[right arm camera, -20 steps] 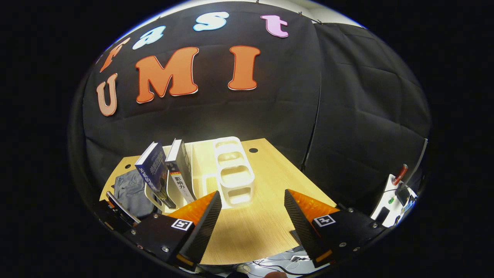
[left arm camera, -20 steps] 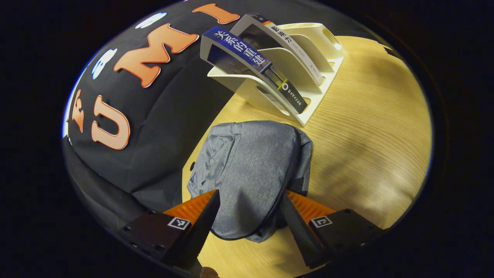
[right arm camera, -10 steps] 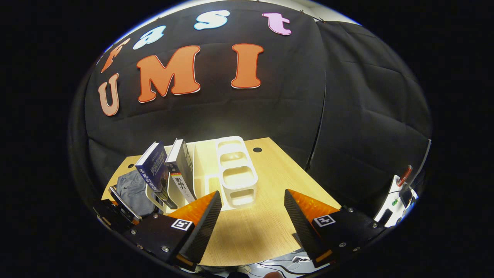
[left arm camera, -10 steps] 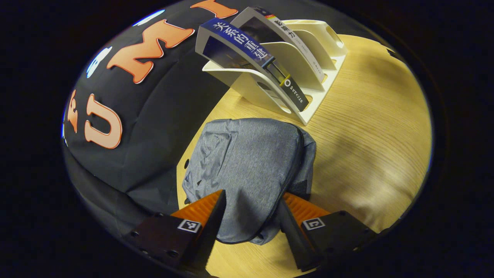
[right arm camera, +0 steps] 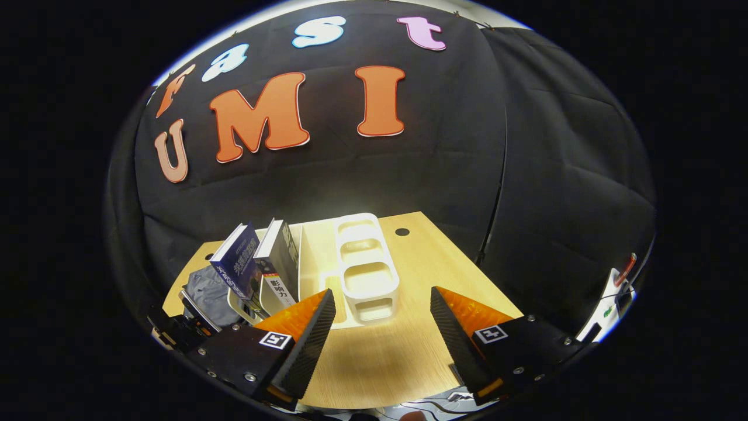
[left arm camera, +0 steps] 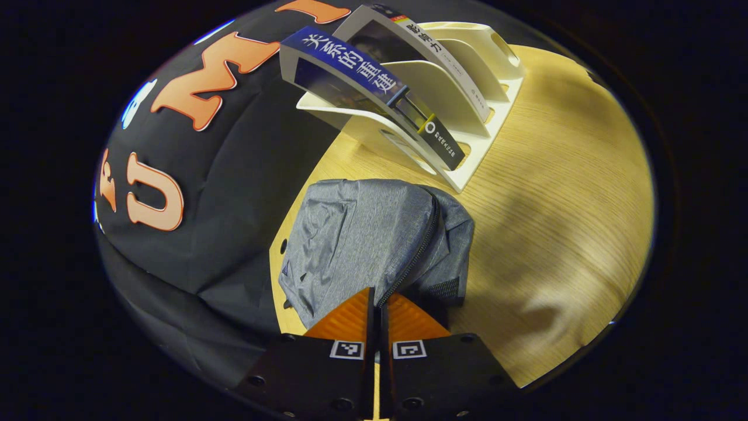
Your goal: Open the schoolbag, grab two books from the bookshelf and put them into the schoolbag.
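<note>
The grey schoolbag (left arm camera: 356, 234) lies on the wooden table (left arm camera: 555, 204) in the left gripper view, its dark zipper (left arm camera: 416, 248) running down into my left gripper (left arm camera: 377, 303). That gripper is shut at the zipper's near end; the pull itself is hidden between the fingers. Behind the bag stands the white bookshelf (left arm camera: 470, 161) holding a blue book (left arm camera: 350, 63) and a grey-white book (left arm camera: 429, 55). In the right gripper view my right gripper (right arm camera: 380, 310) is open and holds nothing, above the table in front of the bookshelf (right arm camera: 365, 275), with the blue book (right arm camera: 236, 266), second book (right arm camera: 279, 257) and schoolbag (right arm camera: 207, 289) to its left.
The black cloth wall rises right behind the bag and the bookshelf. The left gripper's body (right arm camera: 184, 324) shows at the lower left of the right gripper view. A white stand with a red item (right arm camera: 616, 283) sits off the table's right edge. Cables lie below the front edge.
My left gripper has gone from open around the bag's near end to shut at the zipper, and the bag's fabric has bunched up. The right gripper has drifted slightly and stays open.
</note>
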A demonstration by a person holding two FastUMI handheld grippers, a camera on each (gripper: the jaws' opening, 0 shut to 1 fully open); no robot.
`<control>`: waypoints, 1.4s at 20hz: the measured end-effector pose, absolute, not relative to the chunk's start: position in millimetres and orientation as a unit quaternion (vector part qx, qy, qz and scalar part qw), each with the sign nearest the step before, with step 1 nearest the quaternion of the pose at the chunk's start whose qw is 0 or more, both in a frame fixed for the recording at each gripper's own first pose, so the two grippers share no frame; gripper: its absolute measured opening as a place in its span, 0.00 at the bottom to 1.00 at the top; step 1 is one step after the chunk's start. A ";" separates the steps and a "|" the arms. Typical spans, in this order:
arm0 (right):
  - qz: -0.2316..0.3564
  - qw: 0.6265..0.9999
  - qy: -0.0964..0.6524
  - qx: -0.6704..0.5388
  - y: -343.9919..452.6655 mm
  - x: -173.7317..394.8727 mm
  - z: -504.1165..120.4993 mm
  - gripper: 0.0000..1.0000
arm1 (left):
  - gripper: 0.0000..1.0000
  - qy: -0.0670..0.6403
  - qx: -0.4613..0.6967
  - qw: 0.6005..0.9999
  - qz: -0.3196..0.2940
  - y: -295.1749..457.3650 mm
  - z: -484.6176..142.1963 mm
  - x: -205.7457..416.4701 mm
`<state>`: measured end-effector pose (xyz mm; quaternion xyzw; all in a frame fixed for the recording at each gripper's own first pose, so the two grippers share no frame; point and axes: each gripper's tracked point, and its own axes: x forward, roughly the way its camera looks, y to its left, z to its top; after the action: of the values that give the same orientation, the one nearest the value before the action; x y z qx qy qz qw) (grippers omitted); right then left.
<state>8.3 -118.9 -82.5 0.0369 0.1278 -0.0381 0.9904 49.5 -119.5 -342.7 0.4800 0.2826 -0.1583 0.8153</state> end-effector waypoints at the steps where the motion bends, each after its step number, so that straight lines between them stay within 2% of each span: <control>1: -0.018 0.990 0.134 0.044 -110.8 10.6 -83.0 0.98 | 0.02 0.292 0.477 0.813 -0.160 -119.7 -344.2 49.8; 5: 0.035 0.986 0.156 0.038 -78.9 6.1 -88.2 0.98 | 0.01 0.325 0.456 0.806 -0.188 -125.1 -340.4 54.6; 13: 0.022 0.981 0.174 0.088 -10.6 -5.9 -86.8 0.98 | 0.01 0.370 0.342 0.817 -0.280 -103.1 -265.5 66.2; 17: 0.015 0.980 0.166 0.106 26.2 -13.0 -76.7 0.98 | 0.01 0.361 0.303 0.819 -0.327 -83.0 -204.1 92.9; 21: 0.011 0.980 0.170 0.103 59.9 -21.8 -75.7 0.98 | 0.01 0.331 0.291 0.828 -0.346 -67.7 -158.3 129.3; 28: 0.009 0.975 0.201 0.097 80.9 -24.4 -67.3 0.98 | 0.01 0.302 0.280 0.839 -0.356 -65.7 -119.8 178.7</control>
<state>-24.4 80.9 -67.3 0.0975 0.2014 0.0091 0.9746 178.7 -65.7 -119.8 0.2798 0.3016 -0.3555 0.8393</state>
